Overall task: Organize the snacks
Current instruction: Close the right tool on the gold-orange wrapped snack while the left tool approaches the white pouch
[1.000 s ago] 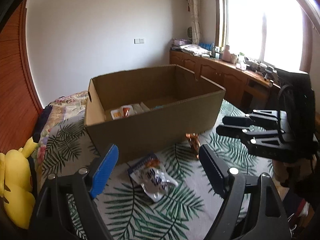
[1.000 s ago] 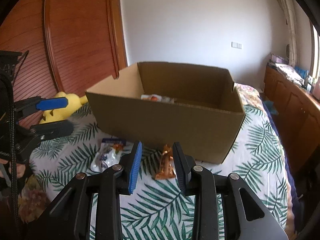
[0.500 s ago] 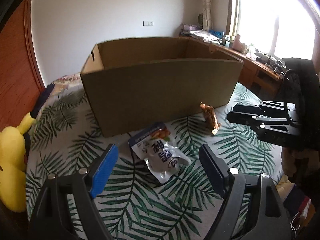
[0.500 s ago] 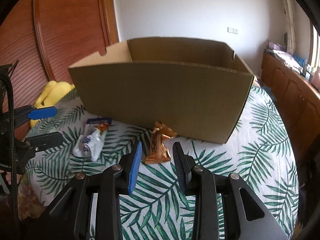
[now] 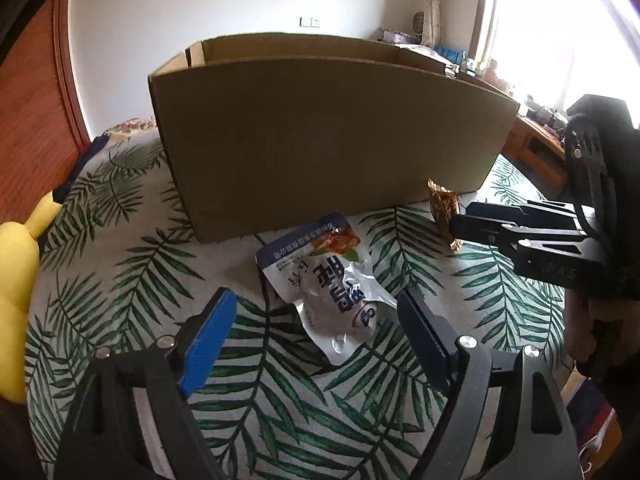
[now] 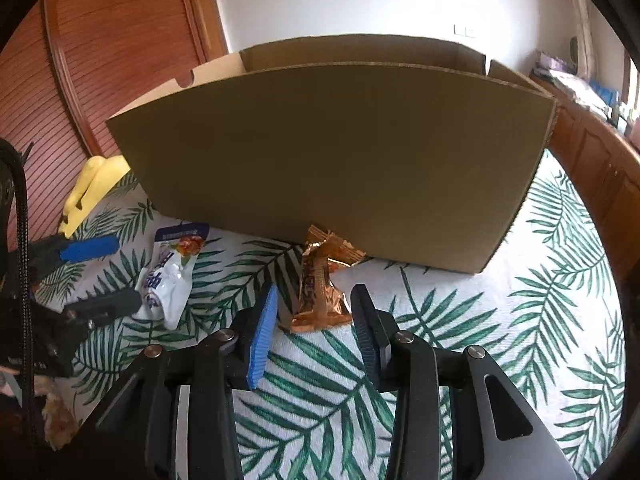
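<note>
A white and blue snack pouch [image 5: 332, 280] lies on the leaf-print bedspread in front of a large open cardboard box [image 5: 328, 152]. My left gripper [image 5: 316, 312] is open, low over the pouch, its fingers either side of the pouch's near end. A gold-wrapped snack bar [image 6: 320, 284] lies against the box's [image 6: 332, 152] front wall. My right gripper [image 6: 316, 308] is open with its fingers flanking the bar's near end. The bar [image 5: 444, 208] and right gripper [image 5: 460, 226] also show in the left wrist view; the pouch [image 6: 168, 272] and left gripper [image 6: 108, 276] show in the right wrist view.
A yellow plush toy [image 5: 16, 300] lies at the bed's left edge, also in the right wrist view [image 6: 92, 184]. A wooden wardrobe [image 6: 100, 60] stands on the left and a wooden sideboard [image 6: 592, 152] by the window on the right.
Both grippers have dropped lower and moved closer to the snacks. The box's inside has gone out of sight. The pouch and the bar have not moved.
</note>
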A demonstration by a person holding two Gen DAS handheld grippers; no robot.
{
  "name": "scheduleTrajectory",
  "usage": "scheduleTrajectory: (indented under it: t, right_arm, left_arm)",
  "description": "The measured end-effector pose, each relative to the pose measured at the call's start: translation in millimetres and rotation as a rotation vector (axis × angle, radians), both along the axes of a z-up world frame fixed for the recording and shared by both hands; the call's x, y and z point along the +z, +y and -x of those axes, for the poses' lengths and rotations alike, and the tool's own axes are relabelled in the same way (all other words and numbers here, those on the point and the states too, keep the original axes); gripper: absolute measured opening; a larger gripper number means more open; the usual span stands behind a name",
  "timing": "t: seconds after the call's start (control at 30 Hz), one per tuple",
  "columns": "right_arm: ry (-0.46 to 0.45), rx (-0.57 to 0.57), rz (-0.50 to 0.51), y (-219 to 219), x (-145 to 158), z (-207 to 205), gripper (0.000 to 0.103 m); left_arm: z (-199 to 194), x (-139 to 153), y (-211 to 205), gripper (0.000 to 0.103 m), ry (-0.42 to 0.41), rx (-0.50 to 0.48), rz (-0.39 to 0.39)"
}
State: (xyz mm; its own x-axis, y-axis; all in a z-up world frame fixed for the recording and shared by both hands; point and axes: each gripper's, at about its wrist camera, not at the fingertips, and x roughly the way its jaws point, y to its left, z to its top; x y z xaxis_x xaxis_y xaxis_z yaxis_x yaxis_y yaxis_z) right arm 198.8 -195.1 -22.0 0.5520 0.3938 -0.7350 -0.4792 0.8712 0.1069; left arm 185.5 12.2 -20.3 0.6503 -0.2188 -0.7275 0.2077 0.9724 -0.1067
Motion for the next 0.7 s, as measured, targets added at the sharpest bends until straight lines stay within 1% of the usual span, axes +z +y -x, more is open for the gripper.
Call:
scheduleTrajectory:
  t: [0.23,0.3,0.33,0.37,0.4,0.57,0.7]
  right_arm:
    - [0.007,0.009,0.066,14.6,-7.3,-11.5,0.037]
    - [0.022,0.005,0.081,16.9,-11.7,-16.1,0.035]
    - [0.019,0.005,0.084,16.4,-12.5,-17.3,0.031]
    - [0.014,0.005,0.084,15.6,-12.2,-17.2,0.025]
    - [0.019,0.008,0.080,14.2,-12.0,-17.0,0.024]
    - [0.010,0.019,0.076,3.7,-9.3,-5.2,0.022]
    - [0.007,0.029,0.058,-7.3,-6.5,13.0,0.023]
  left_arm:
    - [-6.0,-4.0,-2.0,0.083,0.010,-0.004,0.007]
    - [-7.6,-4.4,-3.5,0.083,0.013,-0.002,0.010]
    - [-8.4,-4.3,-4.6,0.083,0.013,-0.002,0.011]
    - [-9.4,-4.1,-5.7,0.083,0.013,-0.002,0.012]
    - [-11.0,-4.5,-6.6,0.083,0.015,0.000,0.013]
    - [-18.6,-5.9,-11.0,0.083,0.026,0.011,0.023]
    - [-25.3,-9.8,-10.1,0.083,0.047,0.030,0.042]
